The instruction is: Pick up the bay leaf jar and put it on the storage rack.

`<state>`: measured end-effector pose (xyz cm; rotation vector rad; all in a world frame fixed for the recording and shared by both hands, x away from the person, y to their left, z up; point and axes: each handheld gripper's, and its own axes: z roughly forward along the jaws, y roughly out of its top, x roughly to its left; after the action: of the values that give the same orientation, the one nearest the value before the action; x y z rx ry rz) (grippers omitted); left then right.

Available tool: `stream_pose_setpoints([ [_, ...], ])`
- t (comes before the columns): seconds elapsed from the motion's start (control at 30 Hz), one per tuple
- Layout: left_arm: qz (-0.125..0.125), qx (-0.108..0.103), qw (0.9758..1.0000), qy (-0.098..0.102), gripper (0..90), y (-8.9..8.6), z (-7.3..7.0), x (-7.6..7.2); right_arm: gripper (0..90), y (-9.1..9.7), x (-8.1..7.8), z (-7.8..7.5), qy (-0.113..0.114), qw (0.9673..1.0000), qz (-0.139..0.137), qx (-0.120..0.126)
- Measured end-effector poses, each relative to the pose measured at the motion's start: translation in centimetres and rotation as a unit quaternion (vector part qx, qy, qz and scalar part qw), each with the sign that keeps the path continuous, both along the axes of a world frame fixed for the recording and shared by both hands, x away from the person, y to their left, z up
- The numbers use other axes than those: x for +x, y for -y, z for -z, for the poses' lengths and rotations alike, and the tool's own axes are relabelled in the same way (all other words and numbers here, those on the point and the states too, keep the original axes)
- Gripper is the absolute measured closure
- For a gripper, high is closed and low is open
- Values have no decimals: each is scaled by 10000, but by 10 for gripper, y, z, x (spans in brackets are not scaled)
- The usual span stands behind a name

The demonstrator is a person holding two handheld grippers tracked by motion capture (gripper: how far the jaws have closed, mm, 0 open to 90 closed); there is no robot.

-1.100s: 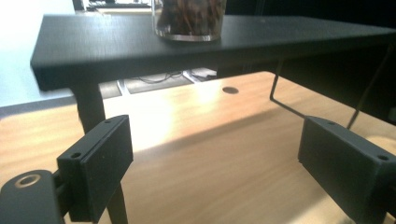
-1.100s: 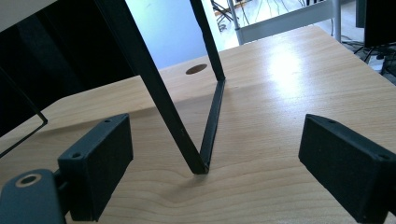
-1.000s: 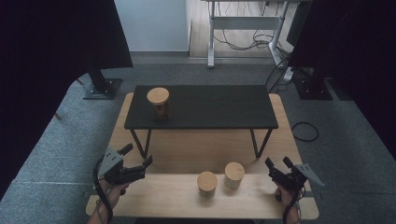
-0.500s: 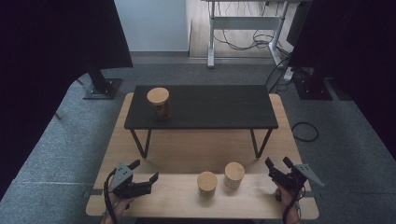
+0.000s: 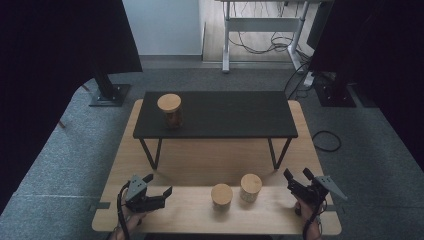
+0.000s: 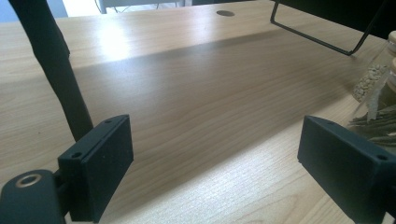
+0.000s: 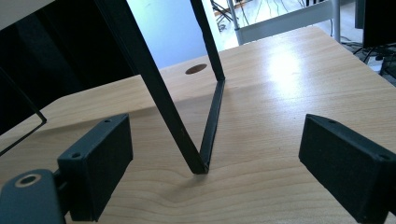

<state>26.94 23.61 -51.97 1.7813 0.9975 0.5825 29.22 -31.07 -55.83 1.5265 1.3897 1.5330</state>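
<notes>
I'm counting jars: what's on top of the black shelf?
One jar with a wooden lid stands near the left end of the black shelf; the rest of its top is bare. The lid hides the jar's contents from above.

Two jars (image 5: 221, 194) (image 5: 251, 187) stand side by side at the near edge of the bench (image 5: 210, 165), between the left tongs (image 5: 159, 192) and right tongs (image 5: 296, 176). Behind them, a third jar (image 5: 170, 110) stands on the raised shelf (image 5: 235, 115), at its left end.

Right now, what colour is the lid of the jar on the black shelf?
Light wood, on the jar at the black shelf's left end; the high view shows it best.
</notes>
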Motion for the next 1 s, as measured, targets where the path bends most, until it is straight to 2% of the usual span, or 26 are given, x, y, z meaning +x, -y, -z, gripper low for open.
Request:
stream_pose_setpoints([
  [0.1,-43,-68,10000,-49,97,-1,4,1,92,0,0,0,2,10000,6,4],
  [0.57,-81,-72,9999,-93,92,-4,10,4,99,1,-3,0,52,9999,82,43],
  [0.8,-60,-109,9999,-102,90,-5,13,6,120,0,-8,0,8,9999,-27,169],
  [1.0,-39,-144,9998,-157,90,-5,15,8,118,-9,-14,-4,23,9996,-250,106],
])
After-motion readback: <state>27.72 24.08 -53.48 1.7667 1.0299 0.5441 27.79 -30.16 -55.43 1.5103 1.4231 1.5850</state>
